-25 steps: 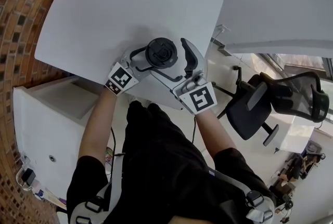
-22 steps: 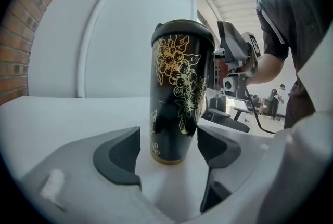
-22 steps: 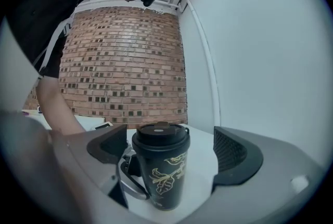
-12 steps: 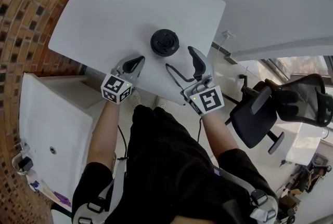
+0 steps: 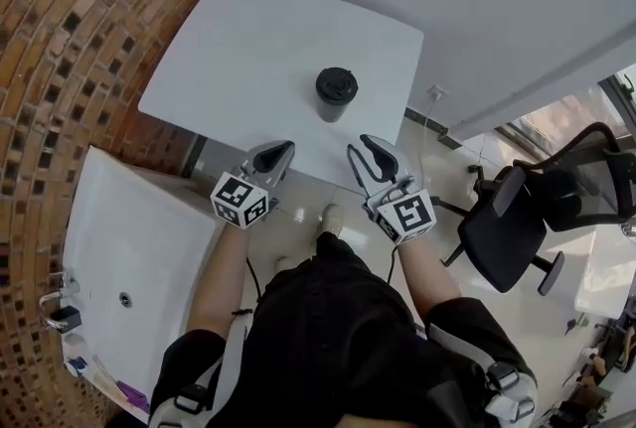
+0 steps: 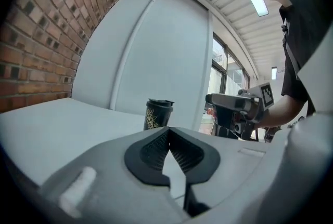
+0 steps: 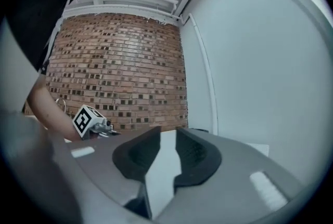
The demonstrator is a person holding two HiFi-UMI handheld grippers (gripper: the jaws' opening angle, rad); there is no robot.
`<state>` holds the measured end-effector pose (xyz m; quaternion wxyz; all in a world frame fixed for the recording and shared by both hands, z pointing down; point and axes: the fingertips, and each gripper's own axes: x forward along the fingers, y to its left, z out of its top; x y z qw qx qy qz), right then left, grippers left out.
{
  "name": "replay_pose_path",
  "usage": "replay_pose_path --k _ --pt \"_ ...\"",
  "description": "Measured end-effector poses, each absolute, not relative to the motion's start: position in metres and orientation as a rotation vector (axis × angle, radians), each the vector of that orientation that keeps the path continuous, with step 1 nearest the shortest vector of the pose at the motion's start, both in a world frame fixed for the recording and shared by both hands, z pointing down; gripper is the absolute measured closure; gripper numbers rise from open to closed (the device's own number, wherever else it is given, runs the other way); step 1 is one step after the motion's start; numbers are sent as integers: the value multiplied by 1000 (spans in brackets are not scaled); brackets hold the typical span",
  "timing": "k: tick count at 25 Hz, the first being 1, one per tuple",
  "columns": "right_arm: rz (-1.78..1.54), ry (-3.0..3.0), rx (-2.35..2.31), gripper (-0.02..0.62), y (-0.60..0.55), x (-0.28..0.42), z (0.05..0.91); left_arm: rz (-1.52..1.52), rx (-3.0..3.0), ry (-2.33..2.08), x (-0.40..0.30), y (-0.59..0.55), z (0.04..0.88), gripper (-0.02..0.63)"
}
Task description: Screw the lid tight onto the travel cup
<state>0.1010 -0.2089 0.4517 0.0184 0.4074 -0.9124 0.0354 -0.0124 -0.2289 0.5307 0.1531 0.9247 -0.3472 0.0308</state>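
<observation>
Standing upright near the bench (image 5: 248, 39) edge, the travel cup (image 5: 336, 96) wears its lid (image 5: 336, 79). Left tool (image 5: 272, 159) is closed on nothing; right tool (image 5: 375, 156), jaws just closing, is narrowly apart and empty. Best now: hold both clear, no nudging.

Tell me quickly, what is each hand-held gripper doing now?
Left hand-held gripper: closed, holding nothing.
Right hand-held gripper: slightly open, jaws have just been closing, nothing between them.

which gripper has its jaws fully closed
The left gripper: its jaws meet, empty. On the right gripper the jaws have just been closing but a gap shows, also empty.
</observation>
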Motion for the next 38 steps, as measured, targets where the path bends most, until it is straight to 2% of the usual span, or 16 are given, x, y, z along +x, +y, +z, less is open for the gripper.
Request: replay_pose_path --k 1,2,3,10,19,38 --pt "115 -2827 1284 553 -198 99 450 82 2662 -1000 -19 -218 523 604" --pt "116 -2826 1297 591 -187 95 448 75 2674 -997 -26 -206 515 604" --pt "109 -2822 1303 597 -176 89 447 71 2687 -990 -32 -193 509 604" --pt "31 -2809 1345 597 -109 48 424 39 2803 -1016 -65 -128 472 604" --pt "33 -2773 1487 597 -53 67 410 -54 2853 -1103 -88 -77 430 604" --pt "-50 -2793 1383 595 -37 110 392 -79 2827 -1110 -44 -37 414 604"
